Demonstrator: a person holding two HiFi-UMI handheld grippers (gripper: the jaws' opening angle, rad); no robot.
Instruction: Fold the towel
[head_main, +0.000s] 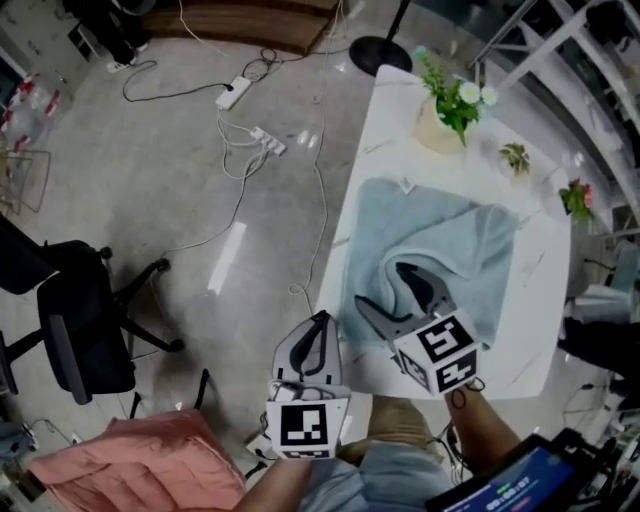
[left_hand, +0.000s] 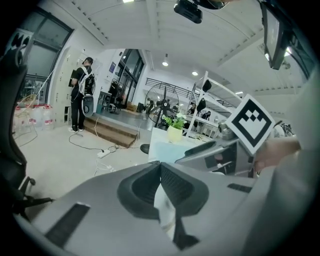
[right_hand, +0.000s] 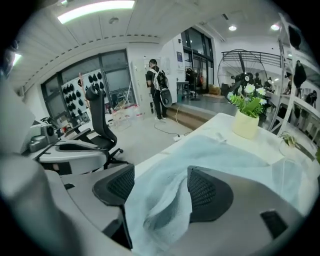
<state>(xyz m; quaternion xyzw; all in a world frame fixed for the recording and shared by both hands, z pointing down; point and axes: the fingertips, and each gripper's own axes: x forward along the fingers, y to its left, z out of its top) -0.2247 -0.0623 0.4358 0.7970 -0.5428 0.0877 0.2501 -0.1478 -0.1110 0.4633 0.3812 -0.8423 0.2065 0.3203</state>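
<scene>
A light blue towel (head_main: 440, 250) lies crumpled on the white table (head_main: 395, 110), with a raised fold near its front edge. My right gripper (head_main: 380, 283) points down at that fold. Its jaws stand wide apart, and in the right gripper view a ridge of the towel (right_hand: 165, 200) runs up between the two black pads without being pinched. My left gripper (head_main: 320, 325) hangs off the table's near left corner, over the floor, clear of the towel. In the left gripper view its jaws (left_hand: 160, 167) meet at the tips with nothing held.
A potted plant (head_main: 450, 105) and two small plants (head_main: 515, 158) stand along the table's far side. A black office chair (head_main: 80, 320), a pink cloth (head_main: 140, 465) and cables with power strips (head_main: 250, 130) are on the floor at left. A person (left_hand: 80, 95) stands far off.
</scene>
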